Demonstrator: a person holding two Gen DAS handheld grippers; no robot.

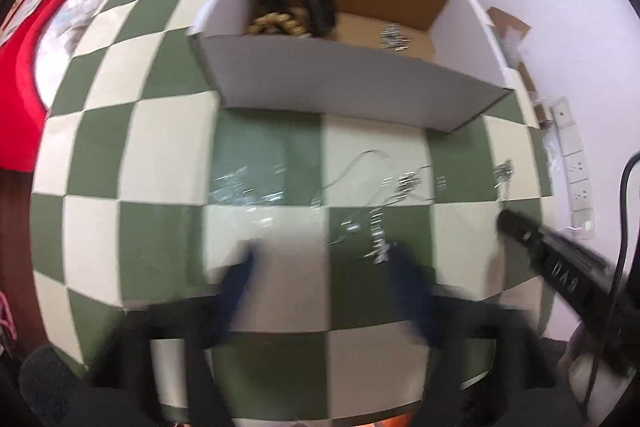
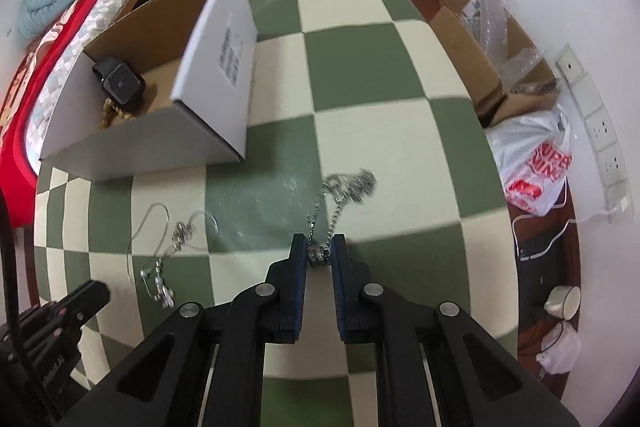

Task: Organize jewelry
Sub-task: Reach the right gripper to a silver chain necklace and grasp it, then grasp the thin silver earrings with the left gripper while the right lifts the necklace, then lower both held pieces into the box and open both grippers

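Right tool [image 2: 319,254] gripping silver chain [image 2: 352,185], left tool [image 1: 320,267] spread

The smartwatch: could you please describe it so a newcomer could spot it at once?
On the checkered table stands an open cardboard box. The smartwatch lies in its far corner, beside a gold chain. It is the only black piece, with a square dark screen.

The right hand-held gripper [image 2: 320,251] points forward, its blue-padded fingers [image 2: 298,267] nearly closed, pinching something small at the tips. To its left, the left hand-held gripper [image 1: 320,259] is blurred, fingers spread wide.
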